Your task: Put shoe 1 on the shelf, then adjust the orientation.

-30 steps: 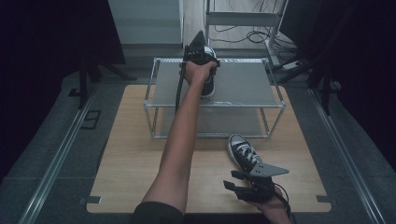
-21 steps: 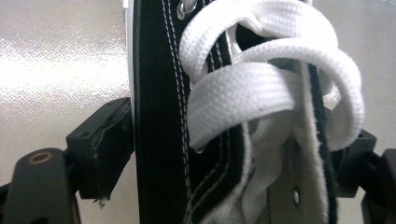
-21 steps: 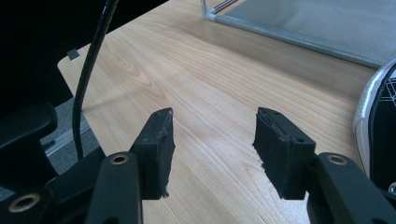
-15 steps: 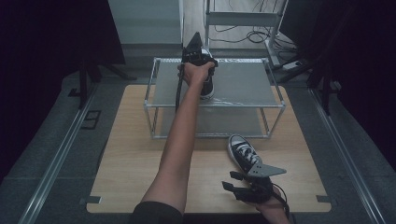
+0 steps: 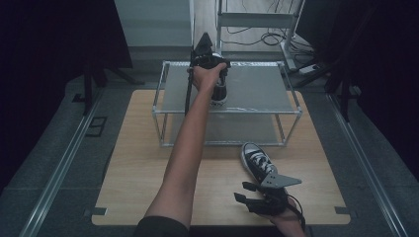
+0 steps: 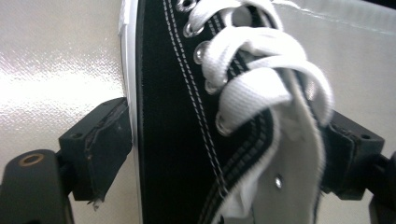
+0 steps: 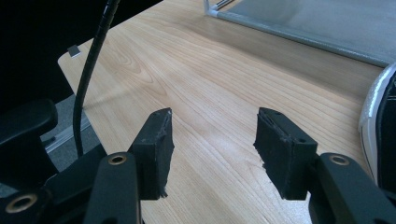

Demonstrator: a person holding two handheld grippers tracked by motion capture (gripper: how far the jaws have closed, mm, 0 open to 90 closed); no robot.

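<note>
High view: a light wooden table (image 5: pixel 148 163) carries a two-tier metal-framed shelf rack with grey panels (image 5: pixel 257 91), taken here as the landmark. The person's left arm (image 5: pixel 185 148) extends fully forward from the near edge of the table, straight at the elbow, so that the left hand (image 5: pixel 207 76) reaches the left part of the rack's top panel. There the left gripper (image 5: pixel 210 61) grasps a black canvas high-top sneaker with white laces and white rubber sole (image 5: pixel 220 91), which stands on the top panel near its front edge. Left gripper view: the two black jaws press against opposite sides of this sneaker (image 6: pixel 210 121), one at the white sole edge and one at the inner lining, over the pale reflective panel. A second, matching black canvas sneaker with white laces (image 5: pixel 257 165) lies on the table in front of the rack, toward its right side. The right hand (image 5: pixel 286 224) rests low at the near edge of the table, just behind that sneaker, holding the right gripper (image 5: pixel 254 195) level. Right gripper view: its jaws stand apart over bare wood with nothing between them, the second sneaker's white sole (image 7: pixel 376 116) at the right margin.
</note>
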